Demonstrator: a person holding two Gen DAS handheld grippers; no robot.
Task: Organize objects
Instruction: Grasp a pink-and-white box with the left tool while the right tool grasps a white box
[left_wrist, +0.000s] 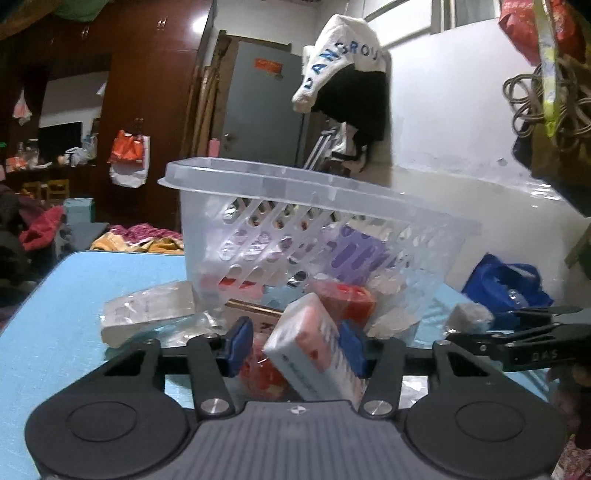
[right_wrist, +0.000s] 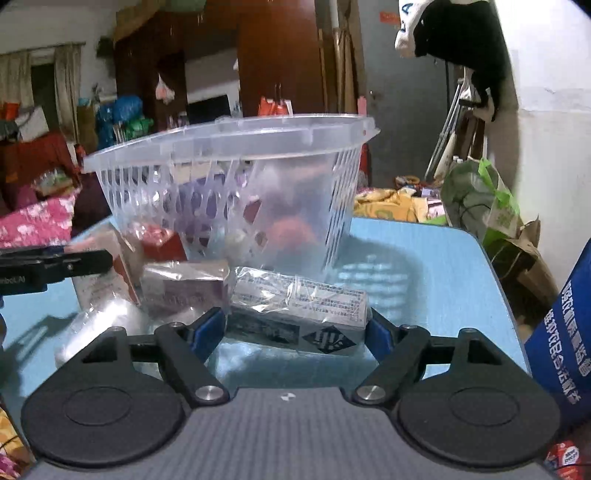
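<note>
On the blue table, a box sits between the left hand-held gripper pads.

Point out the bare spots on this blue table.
Bare table lies right of the basket, out to the rounded edge, and left of the packets in the left wrist view. In front of the basket it is crowded with boxes.

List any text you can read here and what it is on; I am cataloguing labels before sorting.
"ANGROU", blue letters, partly folded away: white cloth hanging on the wall.
"DAS": black arm of the right gripper, seen from the left wrist.
White characters, not legible to me: blue bag.
Fine print, too small: wrapped box between the right jaws.
Print blurred: white-and-pink box between the left jaws.
</note>
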